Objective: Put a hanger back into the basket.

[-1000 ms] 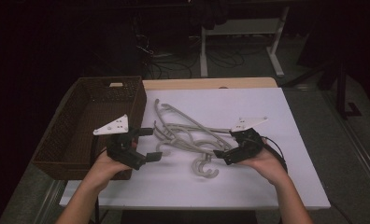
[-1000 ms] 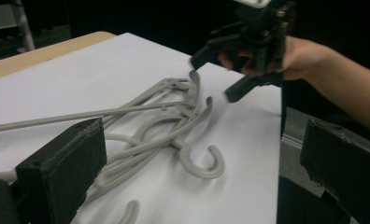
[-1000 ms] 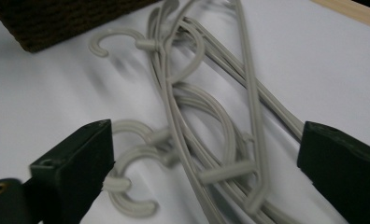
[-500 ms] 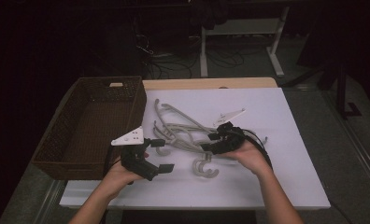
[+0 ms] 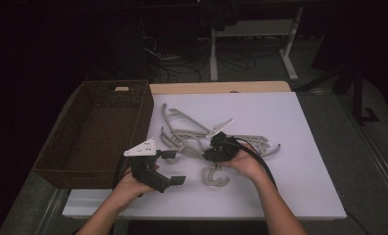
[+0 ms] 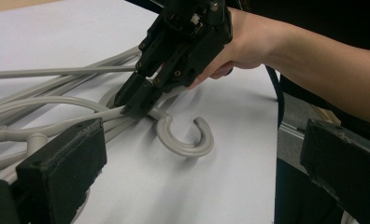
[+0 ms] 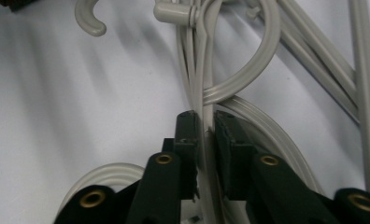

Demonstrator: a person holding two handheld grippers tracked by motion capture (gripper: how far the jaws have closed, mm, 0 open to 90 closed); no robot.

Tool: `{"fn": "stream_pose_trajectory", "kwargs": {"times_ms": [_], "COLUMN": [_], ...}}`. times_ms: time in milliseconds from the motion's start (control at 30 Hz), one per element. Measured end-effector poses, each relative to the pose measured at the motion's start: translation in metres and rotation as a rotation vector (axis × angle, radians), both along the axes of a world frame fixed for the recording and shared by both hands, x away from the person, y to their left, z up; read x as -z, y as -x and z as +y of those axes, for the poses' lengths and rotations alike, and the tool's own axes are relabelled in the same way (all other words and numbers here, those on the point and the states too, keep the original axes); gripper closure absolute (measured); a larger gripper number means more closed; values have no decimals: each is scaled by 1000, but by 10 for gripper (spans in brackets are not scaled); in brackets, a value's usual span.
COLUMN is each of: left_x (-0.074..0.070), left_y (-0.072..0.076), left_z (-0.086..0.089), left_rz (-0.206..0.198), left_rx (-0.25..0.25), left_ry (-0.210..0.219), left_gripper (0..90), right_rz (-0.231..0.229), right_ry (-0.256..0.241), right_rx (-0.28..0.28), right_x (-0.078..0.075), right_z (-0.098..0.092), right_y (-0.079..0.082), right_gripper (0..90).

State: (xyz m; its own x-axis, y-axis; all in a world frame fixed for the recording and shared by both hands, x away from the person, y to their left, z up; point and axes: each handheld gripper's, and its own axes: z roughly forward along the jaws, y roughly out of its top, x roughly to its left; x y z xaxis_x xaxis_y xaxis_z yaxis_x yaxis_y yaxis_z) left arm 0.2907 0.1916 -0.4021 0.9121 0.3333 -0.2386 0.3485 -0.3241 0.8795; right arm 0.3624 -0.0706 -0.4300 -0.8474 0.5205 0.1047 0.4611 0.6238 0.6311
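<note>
Several grey plastic hangers (image 5: 184, 132) lie tangled on the white board (image 5: 290, 186). My right gripper (image 5: 207, 155) rests on the middle of the pile, shut on a hanger. Seen from the right gripper view, the jaws (image 7: 203, 122) pinch a thin grey hanger bar (image 7: 206, 79) between them. From the left gripper view, the right gripper (image 6: 135, 101) clamps the hanger just above its hook (image 6: 185, 140). My left gripper (image 5: 173, 167) hovers open at the board's front left, near the hooks (image 5: 214, 177). Nothing sits between its wide-set pads (image 6: 61, 172).
A dark wicker basket (image 5: 60, 152) stands to the left of the board, beside my left hand. The board's right half and front strip are bare. Desk legs and cables lie on the dark floor behind the table (image 5: 221, 87).
My right gripper has slid left onto the hanger pile and shut on a hanger. My left gripper has moved right, away from the basket and closer to the hooks.
</note>
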Motion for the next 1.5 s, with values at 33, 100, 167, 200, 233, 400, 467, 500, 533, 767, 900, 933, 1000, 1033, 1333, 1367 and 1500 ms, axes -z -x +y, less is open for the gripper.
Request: {"fn": "stream_pose_trajectory", "kwargs": {"times_ms": [33, 100, 167, 200, 233, 400, 467, 500, 533, 767, 900, 933, 1000, 1033, 1333, 1367, 1500], "left_x": [1, 2, 2, 2, 2, 2, 2, 3, 3, 5, 7, 7, 8, 8, 9, 9, 9], "left_y": [0, 0, 0, 0, 0, 0, 0, 0, -1, -2, -2, -2, -3, -3, -4, -4, -4], "left_z": [0, -1, -1, -1, -1, -1, -1, -1, -1, -1, -1, -1, -1, -1, 1, 1, 0], "left_rz": [0, 1, 3, 3, 4, 5, 7, 7, 8, 11, 15, 16, 16, 16, 15, 15, 12], "left_rx": [0, 3, 4, 4, 2, 4, 2, 2, 1, 1, -3, -2, -3, -4, -11, -9, -12], "left_ry": [-2, -7, -9, -9, -8, -10, -8, -10, -11, -23, -30, -32, -37, -38, -40, -43, -49], "left_gripper": [4, 4, 4, 4, 4, 4, 4, 4, 4, 4, 4, 4, 4, 4, 4, 4, 4], "right_rz": [-1, -10, -6, -5, -4, -2, 1, 1, 2, 0, 19, 24, 29, 33, -10, -16, -24], "right_ry": [0, 10, 10, 10, 10, 1, -2, -6, -9, -9, 12, 17, 33, 27, -66, -78, -92], "right_rx": [-8, -25, -27, -33, -36, -57, -60, -60, -60, -75, -87, -89, -92, -93, 5, 19, 32], "right_x": [0, 0, -2, -2, -3, -5, -6, -6, -6, -9, -4, -2, 2, 2, -19, -21, -28], "right_z": [0, -2, -4, -6, -9, -24, -33, -38, -43, -73, -88, -90, -94, -95, -86, -80, -49], "right_y": [0, 1, 3, 3, 4, 10, 13, 14, 16, 27, 32, 33, 34, 35, 28, 25, 9], "right_gripper": [796, 800, 801, 801, 802, 802, 802, 802, 802, 802, 800, 798, 794, 792, 637, 633, 627]}}
